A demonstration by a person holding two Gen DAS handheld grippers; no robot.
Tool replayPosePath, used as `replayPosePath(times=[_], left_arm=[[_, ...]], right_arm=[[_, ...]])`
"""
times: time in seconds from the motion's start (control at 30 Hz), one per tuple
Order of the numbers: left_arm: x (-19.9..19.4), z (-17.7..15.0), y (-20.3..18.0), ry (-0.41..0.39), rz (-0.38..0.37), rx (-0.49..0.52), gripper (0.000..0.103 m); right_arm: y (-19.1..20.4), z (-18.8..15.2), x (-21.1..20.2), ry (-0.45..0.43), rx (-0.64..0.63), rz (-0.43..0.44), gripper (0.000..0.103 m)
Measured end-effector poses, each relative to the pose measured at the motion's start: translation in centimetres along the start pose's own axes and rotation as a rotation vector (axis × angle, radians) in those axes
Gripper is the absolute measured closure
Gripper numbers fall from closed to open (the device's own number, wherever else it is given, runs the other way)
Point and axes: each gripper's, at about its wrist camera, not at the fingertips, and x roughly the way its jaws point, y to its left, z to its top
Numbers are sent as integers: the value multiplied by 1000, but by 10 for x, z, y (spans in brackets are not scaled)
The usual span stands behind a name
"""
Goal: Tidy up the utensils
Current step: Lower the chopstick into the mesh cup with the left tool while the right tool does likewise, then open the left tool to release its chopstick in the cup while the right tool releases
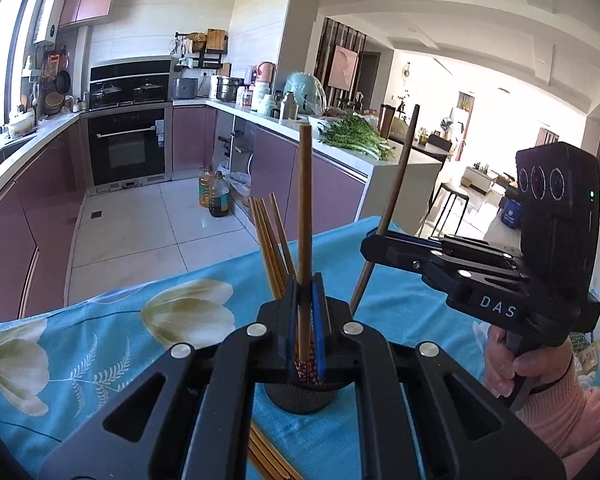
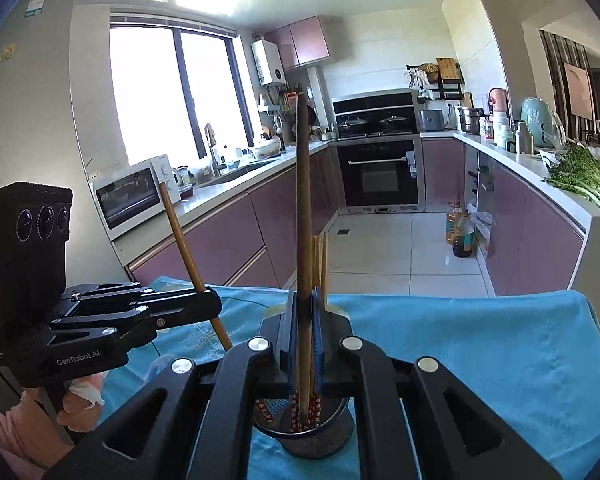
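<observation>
Closest up is the left gripper (image 1: 305, 312), jaws pinching one light brown wooden chopstick (image 1: 305, 216) upright, its patterned tip just over the round black mesh holder (image 1: 300, 398) that stands on the blue flowered tablecloth surface (image 1: 112, 344). A bunch of pale bamboo chopsticks (image 1: 269, 236) already leans in the holder's left side, so I'd lower it straight into the free gap and only let go once the tip is below the rim. More chopsticks (image 1: 266, 458) lie loose on the cloth in front of the holder, still waiting. To the right, the right gripper (image 1: 374, 236) is clamped on a dark brown chopstick (image 1: 396, 196), tilted and aimed at the same holder. That's the real snag I think: two sticks heading for one small opening, better go one at a time. Purple kitchen cabinets sit well behind, out of the way.
</observation>
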Motion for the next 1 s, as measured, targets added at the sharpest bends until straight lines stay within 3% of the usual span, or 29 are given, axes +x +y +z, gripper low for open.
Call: replayPosePath(times=[0.17,0.47,0.8,1.0], left_arm=[[8,-6,-2,58,-6,28,95],[24,-4,9,117,-11,-21,95],[34,-7,17,138,-1,-64,95],[28,-12,21,106,13,-73,95]], right_arm=[[-1,-7,10,57,4,-7,97],[0,-13,28,130,7,-14,97],[2,-20,32,138,29,3,95],[2,-23,31,138,35,5,94]])
